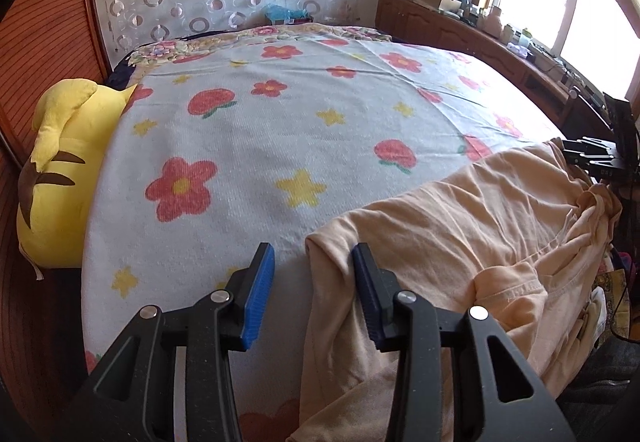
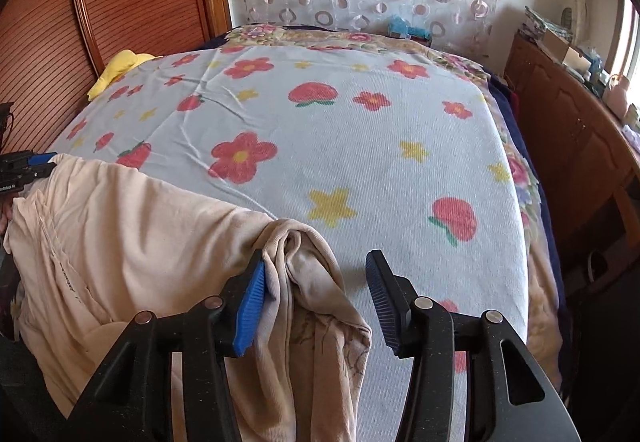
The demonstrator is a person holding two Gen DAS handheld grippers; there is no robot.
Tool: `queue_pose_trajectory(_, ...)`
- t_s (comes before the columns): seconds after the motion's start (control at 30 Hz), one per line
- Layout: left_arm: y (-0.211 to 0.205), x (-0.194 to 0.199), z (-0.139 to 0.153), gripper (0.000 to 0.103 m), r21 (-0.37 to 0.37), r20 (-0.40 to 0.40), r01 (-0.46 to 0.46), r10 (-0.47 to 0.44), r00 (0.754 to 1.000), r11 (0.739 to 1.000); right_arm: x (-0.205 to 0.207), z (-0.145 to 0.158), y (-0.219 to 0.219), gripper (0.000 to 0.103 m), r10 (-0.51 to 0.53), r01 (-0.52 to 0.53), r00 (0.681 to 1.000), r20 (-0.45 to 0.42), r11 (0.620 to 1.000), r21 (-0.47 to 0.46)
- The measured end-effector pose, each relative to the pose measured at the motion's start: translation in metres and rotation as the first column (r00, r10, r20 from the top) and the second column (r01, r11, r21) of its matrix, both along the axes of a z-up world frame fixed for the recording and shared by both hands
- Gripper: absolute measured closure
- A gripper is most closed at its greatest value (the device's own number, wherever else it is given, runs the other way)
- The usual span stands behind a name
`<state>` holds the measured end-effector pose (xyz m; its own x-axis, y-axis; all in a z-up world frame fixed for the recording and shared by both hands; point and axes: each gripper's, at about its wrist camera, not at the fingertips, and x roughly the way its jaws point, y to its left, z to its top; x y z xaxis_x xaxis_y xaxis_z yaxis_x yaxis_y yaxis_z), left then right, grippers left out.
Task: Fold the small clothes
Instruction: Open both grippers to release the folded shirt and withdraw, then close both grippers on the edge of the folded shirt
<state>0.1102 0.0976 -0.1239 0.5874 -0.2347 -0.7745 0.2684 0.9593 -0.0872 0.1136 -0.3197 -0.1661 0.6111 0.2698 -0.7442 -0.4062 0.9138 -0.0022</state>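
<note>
Both grippers stand open over the near edge of the bed. The left gripper has its jaws apart, with the garment's left edge lying in the gap against the right-hand pad and clear of the other, so nothing is clamped. The right gripper is open too: a bunched fold of cloth touches its left pad, while the right pad stands clear over the blanket.

The floral blanket covers the bed and gives a wide, flat place to fold. The peach garment lies rumpled at the near edge, and much of it seems to hang over the side rather than rest flat.

That overhang is the main risk: with neither side gripped, the cloth's own weight could drag it off the bed. A second risk is a grip on one layer only of the bunched fold, which would leave the rest sagging and the fold crooked. Closing low could also pinch the blanket together with the garment.
</note>
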Motion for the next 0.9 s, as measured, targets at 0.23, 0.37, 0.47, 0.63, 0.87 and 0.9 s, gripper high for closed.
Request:
queue_pose_trajectory(0.23, -0.003, 0.002, 0.000, 0.061, 0.000, 0.009, -0.021, 0.021, 1.000, 1.000, 0.000, -0.003, -0.002, 0.047, 0.009, -0.009, 1.000, 0.018, 1.000, 0.007)
queue_pose_trajectory(0.37, -0.003, 0.002, 0.000, 0.061, 0.000, 0.007, -0.026, 0.026, 1.000, 1.000, 0.002, -0.003, -0.001, 0.046, 0.013, -0.013, 1.000, 0.012, 1.000, 0.005)
queue_pose_trajectory(0.47, -0.003, 0.002, 0.000, 0.061, 0.000, 0.002, -0.026, 0.026, 1.000, 1.000, 0.004, -0.003, 0.000, 0.046, 0.012, -0.012, 1.000, -0.002, 1.000, -0.003)
queue_pose_trajectory(0.63, -0.003, 0.005, 0.000, 0.061, 0.005, -0.011, -0.013, 0.013, 1.000, 1.000, 0.009, 0.000, 0.004, 0.046, 0.016, -0.017, 0.999, -0.032, 1.000, -0.019)
queue_pose_trajectory(0.87, -0.002, 0.015, 0.003, 0.061, 0.016, -0.064, 0.058, -0.057, 0.996, 0.998, 0.010, -0.001, 0.005, 0.046, 0.026, -0.027, 0.999, -0.038, 0.999, -0.021)
queue_pose_trajectory(0.9, -0.002, 0.016, 0.003, 0.061, 0.019, -0.067, 0.061, -0.060, 0.996, 0.998, 0.009, -0.001, 0.005, 0.046, 0.025, -0.026, 0.999, -0.036, 0.999, -0.020)
